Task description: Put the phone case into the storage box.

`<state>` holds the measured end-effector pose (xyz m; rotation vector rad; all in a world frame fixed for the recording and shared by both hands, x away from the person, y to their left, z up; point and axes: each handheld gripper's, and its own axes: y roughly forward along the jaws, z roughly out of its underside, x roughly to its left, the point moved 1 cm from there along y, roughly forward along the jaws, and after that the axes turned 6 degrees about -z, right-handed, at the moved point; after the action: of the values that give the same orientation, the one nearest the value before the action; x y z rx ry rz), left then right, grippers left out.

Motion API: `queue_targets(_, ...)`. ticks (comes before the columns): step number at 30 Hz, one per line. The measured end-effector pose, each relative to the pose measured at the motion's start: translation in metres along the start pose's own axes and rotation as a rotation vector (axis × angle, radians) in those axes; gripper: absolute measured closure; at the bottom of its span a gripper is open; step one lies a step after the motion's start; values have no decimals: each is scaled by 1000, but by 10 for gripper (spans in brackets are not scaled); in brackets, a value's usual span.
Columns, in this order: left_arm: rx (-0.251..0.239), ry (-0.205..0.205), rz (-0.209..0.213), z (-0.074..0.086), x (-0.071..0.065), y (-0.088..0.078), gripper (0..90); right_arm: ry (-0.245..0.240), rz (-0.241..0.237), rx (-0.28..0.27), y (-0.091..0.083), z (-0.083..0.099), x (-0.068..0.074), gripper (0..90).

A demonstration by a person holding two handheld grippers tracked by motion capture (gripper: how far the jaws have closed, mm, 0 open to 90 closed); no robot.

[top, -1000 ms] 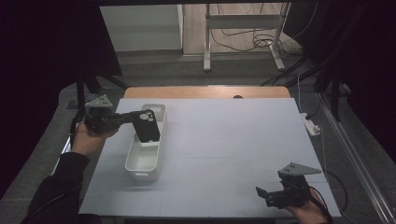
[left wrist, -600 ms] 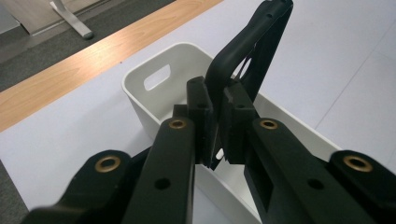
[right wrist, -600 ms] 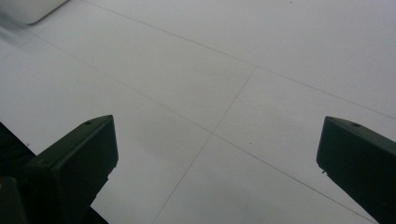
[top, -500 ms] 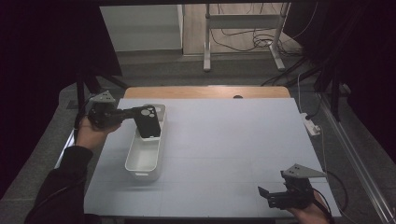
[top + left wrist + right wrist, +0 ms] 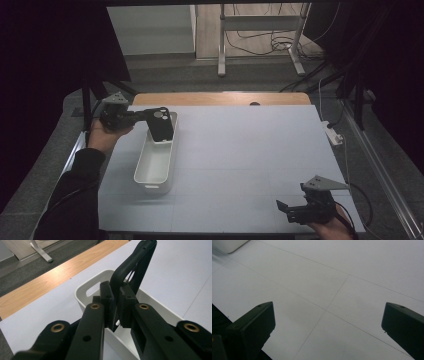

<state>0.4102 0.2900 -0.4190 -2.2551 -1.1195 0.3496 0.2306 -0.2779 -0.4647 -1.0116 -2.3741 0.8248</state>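
Observation:
A black phone case (image 5: 161, 125) hangs over the far end of a long white bin (image 5: 155, 165) at the table's left. My left gripper (image 5: 145, 115) reaches in from the left, level, and is shut on the case's edge. In the left gripper view the pads (image 5: 108, 302) pinch the case (image 5: 136, 265) by its rim, with the bin's handle end (image 5: 90, 288) just below. At the near right corner my right gripper (image 5: 286, 210) stands open over bare table. Its jaws are wide apart with nothing between them in the right gripper view (image 5: 328, 320).
The white tabletop (image 5: 250, 150) stretches between the two hands. A wooden strip (image 5: 220, 98) runs along its far edge. A white power strip (image 5: 332, 134) lies off the right edge. A metal stand's legs and cables sit on the floor behind.
The left hand has carried the case a little to the right and toward the bin's far end. The right gripper has stayed where it was.

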Motion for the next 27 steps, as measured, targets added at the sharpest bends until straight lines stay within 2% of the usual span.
queue_targets(13, 4, 10, -22, -8, 8, 15, 831, 8, -7, 5, 0, 0, -1, 0)
queue_targets(18, 2, -2, -28, -11, 11, 20, 831, 14, -8, 5, 0, 0, -2, 0)
queue_targets(27, 5, 12, -50, -12, 14, 30, 830, 17, -14, 8, 1, 0, -3, 0)
